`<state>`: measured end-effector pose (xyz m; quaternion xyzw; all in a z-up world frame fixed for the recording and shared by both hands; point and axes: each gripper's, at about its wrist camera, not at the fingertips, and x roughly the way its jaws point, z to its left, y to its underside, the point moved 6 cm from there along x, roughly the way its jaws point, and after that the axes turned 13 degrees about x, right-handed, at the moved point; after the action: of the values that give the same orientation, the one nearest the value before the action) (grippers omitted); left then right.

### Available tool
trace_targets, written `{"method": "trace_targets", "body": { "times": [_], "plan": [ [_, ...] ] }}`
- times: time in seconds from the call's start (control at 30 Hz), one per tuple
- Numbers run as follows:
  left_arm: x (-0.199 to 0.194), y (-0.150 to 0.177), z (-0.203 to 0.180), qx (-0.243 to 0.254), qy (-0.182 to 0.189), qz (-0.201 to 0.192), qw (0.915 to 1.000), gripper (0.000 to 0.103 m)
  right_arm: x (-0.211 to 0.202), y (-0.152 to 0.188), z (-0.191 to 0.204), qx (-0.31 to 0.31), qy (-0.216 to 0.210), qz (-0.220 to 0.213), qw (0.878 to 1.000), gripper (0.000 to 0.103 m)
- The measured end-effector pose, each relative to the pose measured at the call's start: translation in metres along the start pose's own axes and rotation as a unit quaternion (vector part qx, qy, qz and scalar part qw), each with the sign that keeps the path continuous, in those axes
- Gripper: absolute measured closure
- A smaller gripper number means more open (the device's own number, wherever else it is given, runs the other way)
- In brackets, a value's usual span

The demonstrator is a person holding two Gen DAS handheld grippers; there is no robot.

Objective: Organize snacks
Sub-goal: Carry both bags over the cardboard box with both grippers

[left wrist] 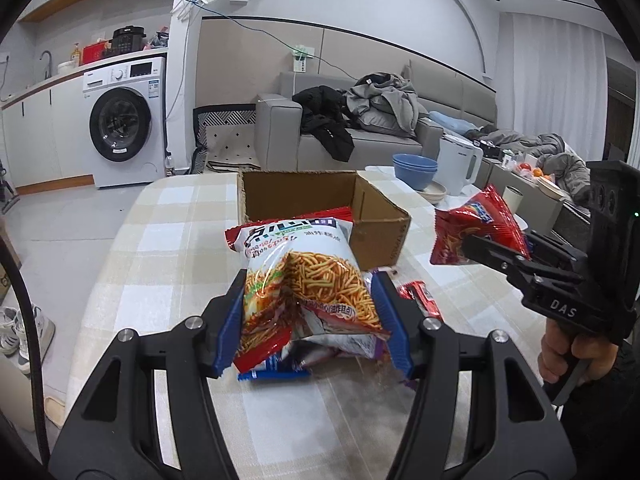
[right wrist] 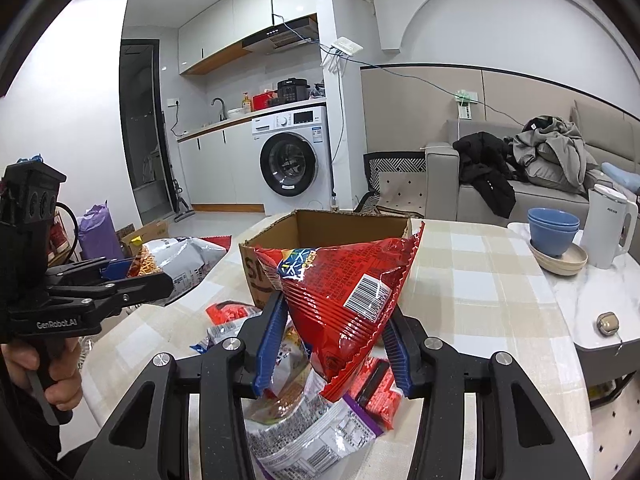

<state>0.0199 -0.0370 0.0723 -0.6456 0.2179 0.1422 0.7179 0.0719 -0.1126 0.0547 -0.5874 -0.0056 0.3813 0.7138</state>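
**Two bags up, box waiting**

Two snack bags are off the desk (left wrist: 180, 216) at once. My left gripper (left wrist: 306, 316) has its fingers clamped on the white noodle-stick bag (left wrist: 304, 264), held above the near edge of the cardboard box (left wrist: 376, 208). My right gripper (right wrist: 334, 344) has its fingers pinched on the red bag (right wrist: 344, 284), also raised, just in front of the box's open top.

I judge this the carrying step: both bags lifted, neither yet in the box. Next I need to bring each over the opening, lower it and let go, one at a time so my hands don't crowd each other.

From the left wrist I see a small red packet (left wrist: 420, 300) on the desk beside my fingers. Only the right wrist shows how many packets remain under me: a purple-edged bag (right wrist: 320, 428) and more red wrappers (right wrist: 380, 392) near the desk's front edge.
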Motion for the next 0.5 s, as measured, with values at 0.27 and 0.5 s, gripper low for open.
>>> {"method": "trace_targets", "body": {
  "times": [0.27,0.5],
  "plan": [
    [0.022,-0.02,0.012,0.004,-0.023,0.002,0.9997,0.046,0.016,-0.022,0.0,0.017,-0.008,0.006,1.0,0.056],
    [0.041,-0.035,0.019,0.004,-0.026,0.004,0.9996,0.046,0.028,-0.036,0.0,0.026,-0.009,0.009,1.0,0.056]
  ]
}}
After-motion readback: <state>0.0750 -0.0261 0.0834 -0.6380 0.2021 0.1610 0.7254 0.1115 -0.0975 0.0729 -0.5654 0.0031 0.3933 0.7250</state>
